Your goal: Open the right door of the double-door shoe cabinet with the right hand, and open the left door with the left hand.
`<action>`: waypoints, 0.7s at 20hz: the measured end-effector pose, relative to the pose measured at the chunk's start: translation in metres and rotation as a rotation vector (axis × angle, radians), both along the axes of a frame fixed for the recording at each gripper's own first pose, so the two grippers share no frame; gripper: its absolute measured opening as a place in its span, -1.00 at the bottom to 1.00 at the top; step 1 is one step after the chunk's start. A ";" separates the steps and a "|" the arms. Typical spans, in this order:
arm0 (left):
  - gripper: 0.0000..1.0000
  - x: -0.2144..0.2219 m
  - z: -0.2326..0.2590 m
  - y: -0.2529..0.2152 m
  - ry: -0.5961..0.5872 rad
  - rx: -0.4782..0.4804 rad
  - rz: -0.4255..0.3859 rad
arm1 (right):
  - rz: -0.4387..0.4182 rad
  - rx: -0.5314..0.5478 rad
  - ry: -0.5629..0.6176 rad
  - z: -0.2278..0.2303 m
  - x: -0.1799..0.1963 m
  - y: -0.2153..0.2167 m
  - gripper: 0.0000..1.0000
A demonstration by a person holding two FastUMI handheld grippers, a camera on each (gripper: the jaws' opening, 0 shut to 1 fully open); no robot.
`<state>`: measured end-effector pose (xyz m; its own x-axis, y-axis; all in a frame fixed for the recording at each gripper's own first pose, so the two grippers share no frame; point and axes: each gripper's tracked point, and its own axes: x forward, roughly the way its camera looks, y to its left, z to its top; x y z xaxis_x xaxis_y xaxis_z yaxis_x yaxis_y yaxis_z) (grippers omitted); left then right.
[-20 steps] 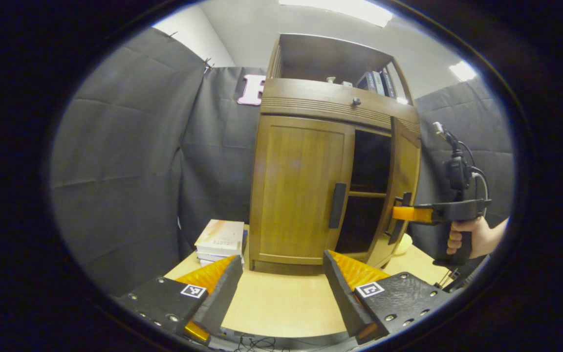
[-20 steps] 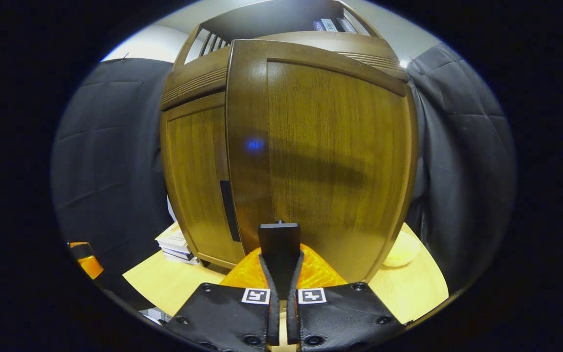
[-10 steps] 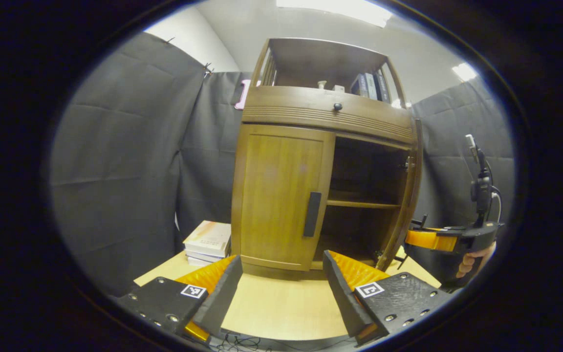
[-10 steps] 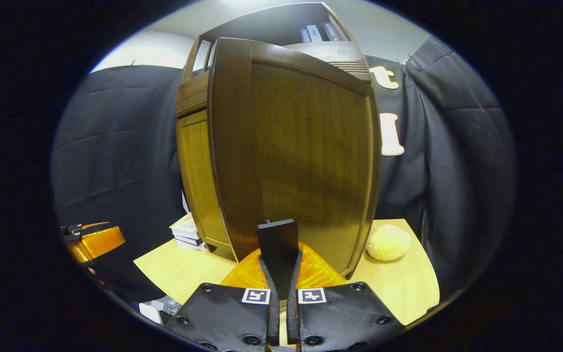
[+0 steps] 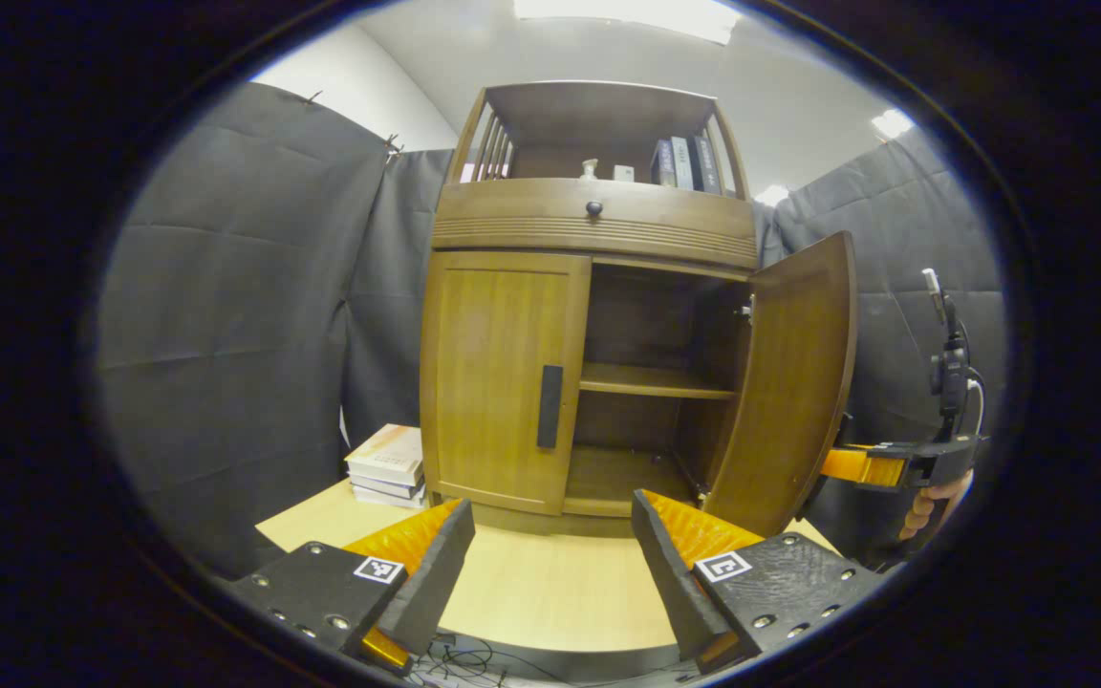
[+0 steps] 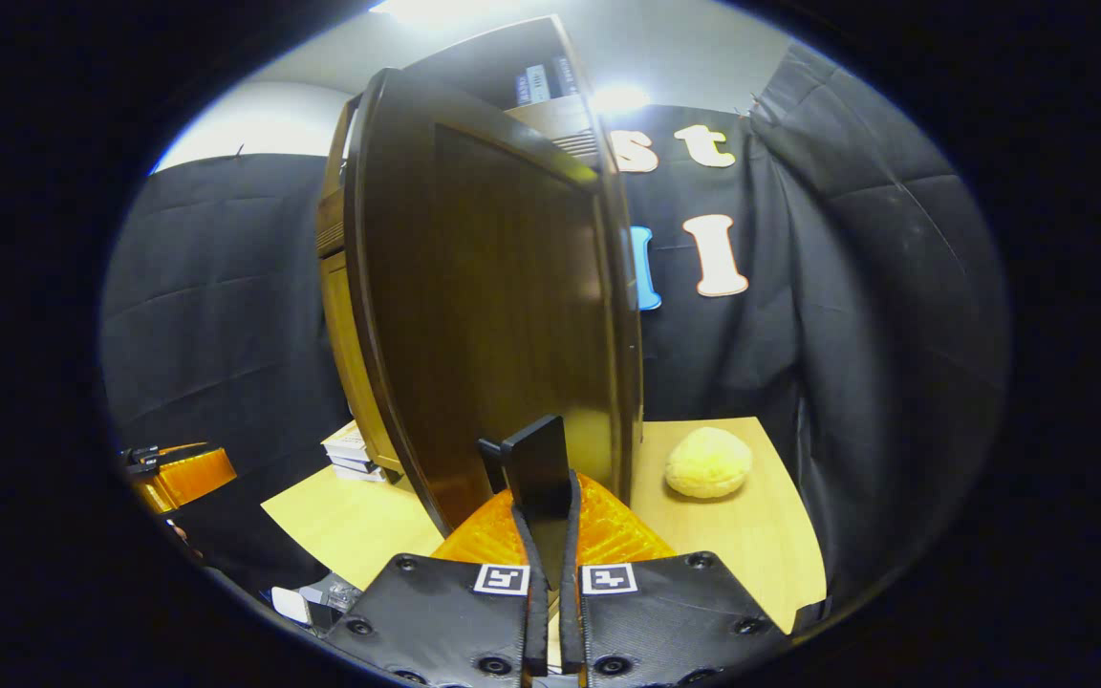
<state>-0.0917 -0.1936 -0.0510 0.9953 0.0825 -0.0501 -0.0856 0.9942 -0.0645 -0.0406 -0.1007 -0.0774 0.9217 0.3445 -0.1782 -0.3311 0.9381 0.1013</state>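
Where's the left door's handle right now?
In the left gripper view, the left door's handle is the dark vertical bar on the closed left door's right edge, beside the opened compartment and above the open left gripper.

- The left gripper view looks from the table's near edge straight at the shoe cabinet [image 5: 598, 315] at 12 o'clock, near enough to take in its whole front.
- The right gripper view sits close against the outer face of the right door [image 6: 503, 315].
- Both views share the right door [image 5: 789, 382], table [image 5: 541, 592] and stacked books [image 5: 386, 465].
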 end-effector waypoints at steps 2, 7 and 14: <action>0.89 -0.005 0.001 -0.018 0.000 -0.001 -0.001 | -0.014 0.002 -0.006 0.000 0.003 -0.026 -0.95; 0.89 -0.002 0.008 -0.048 -0.003 -0.001 0.000 | 0.038 0.029 0.002 0.000 0.007 -0.041 -0.88; 0.89 0.007 0.024 -0.061 -0.004 0.012 -0.002 | 0.014 0.048 0.001 0.002 0.009 -0.045 -0.89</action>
<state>-0.0844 -0.2543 -0.0270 0.9957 0.0811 -0.0454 -0.0834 0.9951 -0.0528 -0.0319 -0.1454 -0.0754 0.9165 0.3659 -0.1617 -0.3445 0.9274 0.1460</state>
